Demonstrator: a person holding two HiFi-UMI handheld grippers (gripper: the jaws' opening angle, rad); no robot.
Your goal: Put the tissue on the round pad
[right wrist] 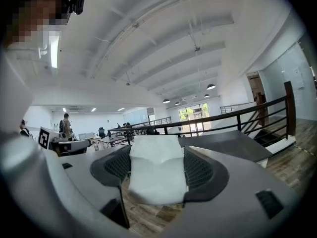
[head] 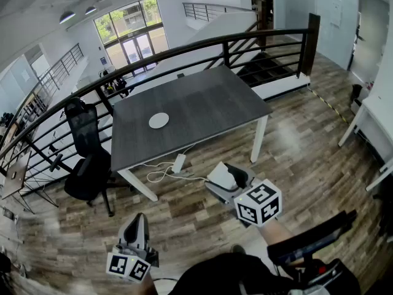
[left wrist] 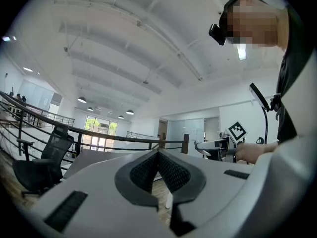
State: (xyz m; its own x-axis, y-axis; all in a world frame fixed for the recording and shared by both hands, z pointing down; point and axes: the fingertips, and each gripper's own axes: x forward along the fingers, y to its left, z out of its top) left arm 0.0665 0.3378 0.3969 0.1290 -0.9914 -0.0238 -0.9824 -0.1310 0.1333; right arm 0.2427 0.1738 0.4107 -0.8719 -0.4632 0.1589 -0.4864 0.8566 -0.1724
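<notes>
Holds a white tissue (right wrist: 157, 175), possibly a folded pack, between the wide-set jaws of the right gripper (right wrist: 158, 150), pads against both its sides. Carries the left gripper (left wrist: 158, 155) beside it, jaws pressed together on nothing. Faces a dark grey table (head: 209, 100) well ahead of both grippers, with the white round pad (head: 158, 120) on top, well apart from the tissue.
</notes>
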